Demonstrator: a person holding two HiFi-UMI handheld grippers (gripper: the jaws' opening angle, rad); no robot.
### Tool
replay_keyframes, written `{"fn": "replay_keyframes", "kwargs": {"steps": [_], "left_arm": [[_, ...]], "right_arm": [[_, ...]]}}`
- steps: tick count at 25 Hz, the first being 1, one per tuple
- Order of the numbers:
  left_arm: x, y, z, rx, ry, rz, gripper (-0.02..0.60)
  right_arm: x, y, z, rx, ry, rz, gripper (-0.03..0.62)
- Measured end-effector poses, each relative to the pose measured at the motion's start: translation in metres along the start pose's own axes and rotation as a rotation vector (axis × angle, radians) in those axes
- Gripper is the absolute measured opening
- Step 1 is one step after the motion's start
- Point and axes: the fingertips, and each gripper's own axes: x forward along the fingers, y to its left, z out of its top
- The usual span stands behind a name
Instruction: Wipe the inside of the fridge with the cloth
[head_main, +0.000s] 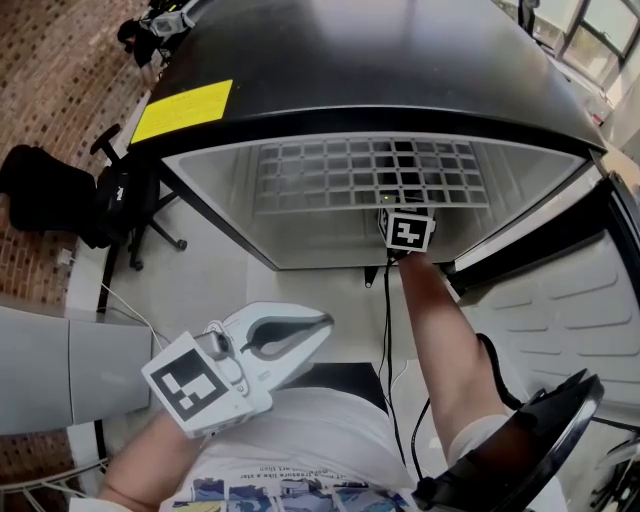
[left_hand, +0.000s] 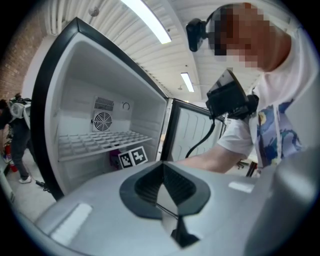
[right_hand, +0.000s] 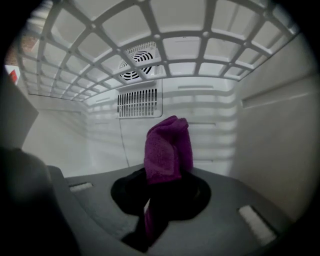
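Closest, my grey left claw (head_main: 300, 335) is closed, holding nothing. My right claw (right_hand: 160, 192) pinches the soft purple cloth (right_hand: 167, 145) inside the black fridge (head_main: 330, 60), under its white grid shelf (right_hand: 165, 50).

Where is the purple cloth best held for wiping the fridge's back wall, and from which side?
By its bunched lower end, coming from the door side, as the right gripper has it now. The cloth sticks out past the shut jaws as a folded wad facing the back wall, so fabric rather than the jaws would likely meet the surface.
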Motion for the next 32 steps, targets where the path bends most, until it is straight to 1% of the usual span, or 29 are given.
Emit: {"fn": "replay_keyframes", "kwargs": {"steps": [17, 21, 32], "left_arm": [[-0.006, 0.005, 0.003, -0.009, -0.015, 0.030, 0.005], [-0.005, 0.004, 0.002, -0.008, -0.008, 0.024, 0.005], [-0.009, 0.002, 0.003, -0.010, -0.008, 0.021, 0.005]], "right_arm": [[0.010, 0.047, -0.001, -0.019, -0.002, 0.106, 0.052], [0.014, 0.053, -0.011, -0.012, 0.019, 0.126, 0.052], [0.018, 0.081, -0.004, -0.030, 0.014, 0.185, 0.052]]}}
